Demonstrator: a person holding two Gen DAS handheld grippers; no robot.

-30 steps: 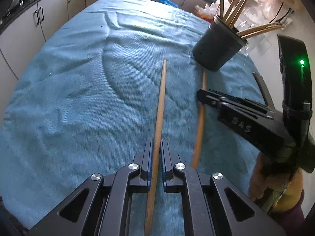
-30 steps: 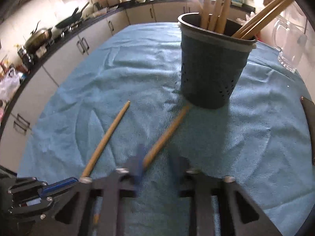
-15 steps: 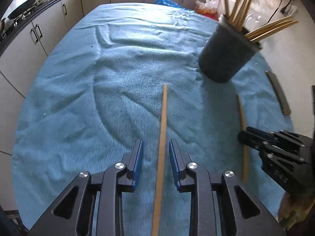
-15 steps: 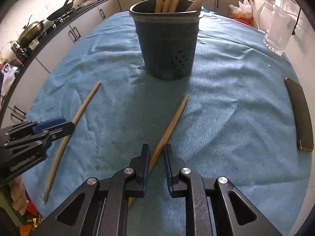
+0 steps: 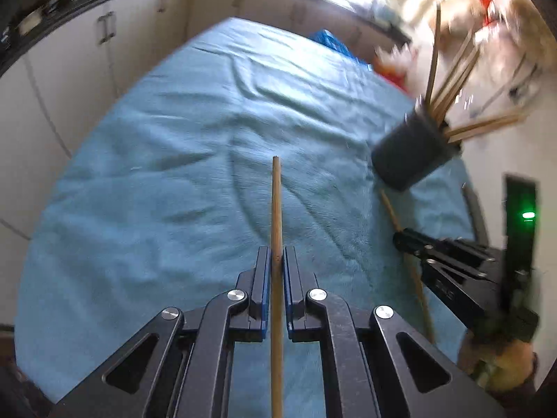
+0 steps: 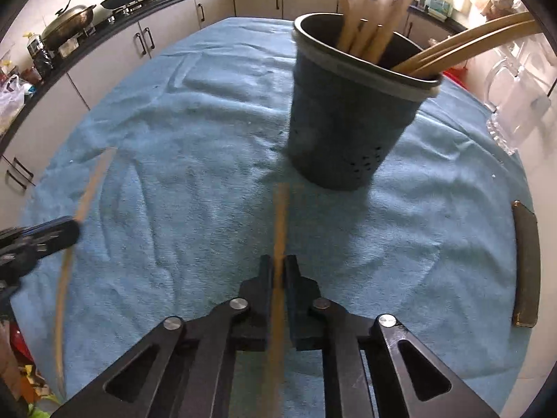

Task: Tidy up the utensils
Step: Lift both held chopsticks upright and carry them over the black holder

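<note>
My left gripper [image 5: 276, 261] is shut on a long wooden stick [image 5: 276, 209], which runs straight out between the blue pads over the blue cloth [image 5: 174, 174]. My right gripper [image 6: 278, 264] has its jaws closing on a second wooden stick [image 6: 280, 216], and the pads press on it. That stick's far end points at the dark utensil holder [image 6: 341, 132], which stands upright with several wooden sticks in it. In the left wrist view the right gripper [image 5: 400, 238] is at the right, below the holder [image 5: 407, 156]. The left gripper [image 6: 75, 231] shows at the right wrist view's left edge, blurred.
A dark flat strip [image 6: 525, 261] lies on the cloth at the right edge. A glass jug [image 6: 515, 104] stands beyond it. Cabinets [image 6: 146, 38] and a counter with pans [image 6: 69, 17] run along the far left. A gloved hand [image 5: 497, 358] holds the right gripper.
The left jaws opened around their stick half a second ago and have shut on it again. The right jaws have narrowed onto the second stick. The left gripper has risen a little.
</note>
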